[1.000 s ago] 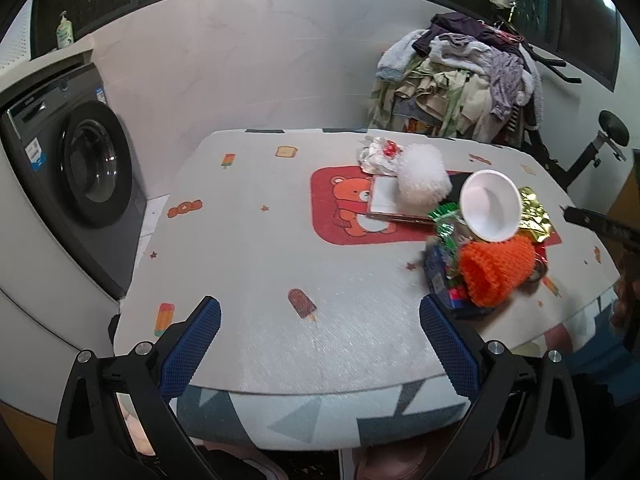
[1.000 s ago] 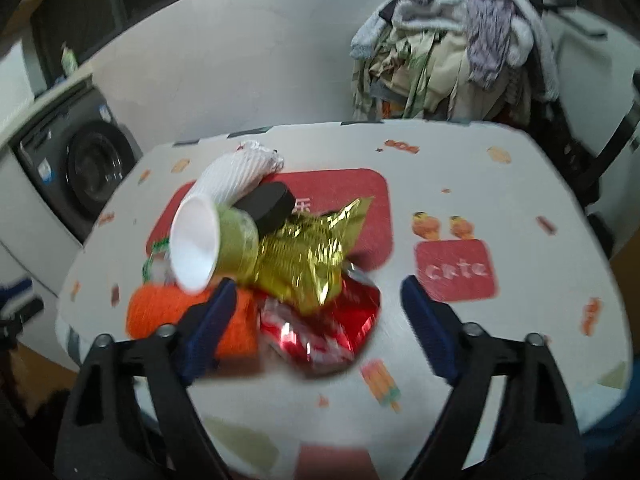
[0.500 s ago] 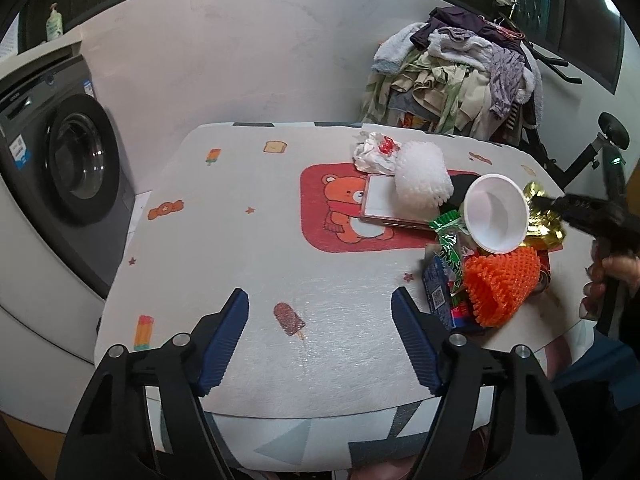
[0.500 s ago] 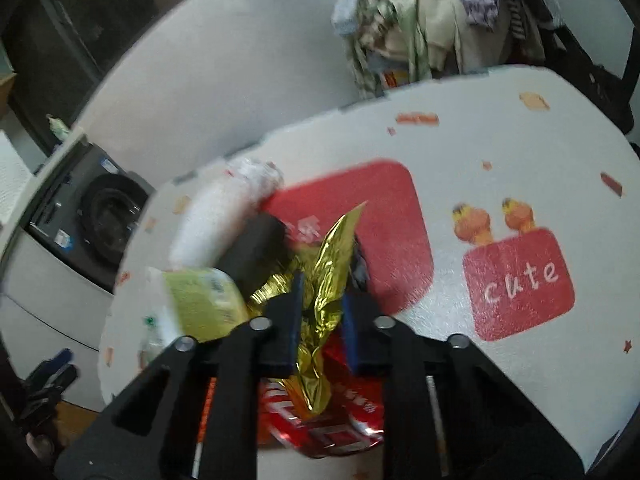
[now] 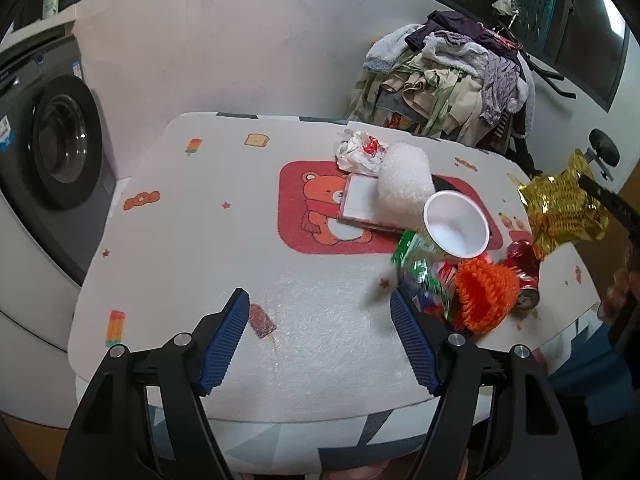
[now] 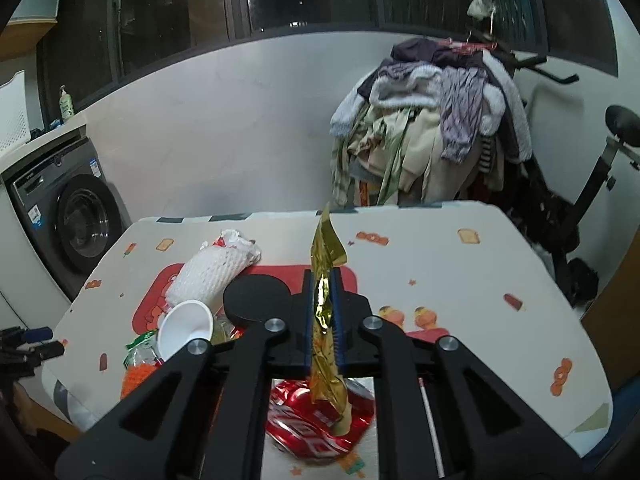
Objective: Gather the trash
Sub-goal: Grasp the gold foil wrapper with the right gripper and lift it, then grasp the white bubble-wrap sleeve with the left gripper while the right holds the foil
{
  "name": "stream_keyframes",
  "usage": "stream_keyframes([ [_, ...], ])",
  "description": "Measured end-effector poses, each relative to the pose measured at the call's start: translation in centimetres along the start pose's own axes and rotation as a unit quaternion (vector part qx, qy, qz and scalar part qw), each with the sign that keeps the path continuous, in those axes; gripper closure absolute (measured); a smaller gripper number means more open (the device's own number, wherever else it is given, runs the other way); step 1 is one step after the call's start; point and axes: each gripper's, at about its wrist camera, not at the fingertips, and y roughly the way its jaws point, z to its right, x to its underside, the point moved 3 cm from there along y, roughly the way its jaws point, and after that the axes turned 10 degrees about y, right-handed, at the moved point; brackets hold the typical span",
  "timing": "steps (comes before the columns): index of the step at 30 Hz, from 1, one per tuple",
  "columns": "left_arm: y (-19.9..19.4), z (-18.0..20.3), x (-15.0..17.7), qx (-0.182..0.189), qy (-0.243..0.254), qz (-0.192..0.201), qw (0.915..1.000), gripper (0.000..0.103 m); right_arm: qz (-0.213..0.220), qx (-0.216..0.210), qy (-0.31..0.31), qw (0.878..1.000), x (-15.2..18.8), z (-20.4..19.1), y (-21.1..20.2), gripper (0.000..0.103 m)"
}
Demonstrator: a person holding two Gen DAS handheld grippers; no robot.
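Observation:
My right gripper (image 6: 322,312) is shut on a gold foil wrapper (image 6: 326,248) and holds it in the air above a crushed red can (image 6: 316,412). The left wrist view shows the wrapper (image 5: 560,208) hanging at the right, clear of the trash pile. That pile holds a white cup (image 5: 456,224), an orange mesh (image 5: 484,296), a green wrapper (image 5: 420,272), the can (image 5: 524,268) and a white foam net (image 5: 406,184). My left gripper (image 5: 320,332) is open over the table's near edge, left of the pile, with nothing between its fingers.
The table (image 5: 200,240) has a white printed cover with a red bear patch. Crumpled white paper (image 5: 358,152) and a flat card (image 5: 360,204) lie behind the pile. A washing machine (image 5: 52,152) stands left, a heap of clothes (image 5: 452,84) behind, an exercise bike (image 6: 592,184) right.
My right gripper closed on the gold wrapper and lifted it off the pile. The left gripper's jaws narrowed and it moved in over the table edge.

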Motion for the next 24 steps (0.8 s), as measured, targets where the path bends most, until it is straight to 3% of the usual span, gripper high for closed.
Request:
stream_keyframes([
  [9,3.2,1.2,-5.1,0.07,-0.017,0.004,0.9974,0.037,0.008,-0.01,0.025,1.0,0.1,2.0,-1.2,0.092],
  [10,4.3,1.8,-6.5,0.091,-0.013,0.001,0.9957,0.037,0.008,-0.013,0.028,1.0,0.2,2.2,-1.3,0.092],
  [15,9.4,4.9,-11.6,0.126,0.024,-0.041,0.9909,0.036,0.012,-0.02,0.038,0.999,0.5,2.6,-1.6,0.092],
  [17,12.5,6.3,-13.6,0.127,0.044,-0.07,0.9884,0.03,0.015,-0.021,0.036,0.999,0.5,2.8,-1.8,0.092],
  [20,16.0,8.1,-15.7,0.117,0.076,-0.097,0.9855,0.029,0.018,-0.021,0.033,0.999,0.5,3.0,-2.3,0.092],
  [24,19.3,9.5,-16.9,0.064,0.122,-0.12,0.9832,0.029,0.014,-0.037,0.055,0.998,0.5,3.6,-3.1,0.092],
])
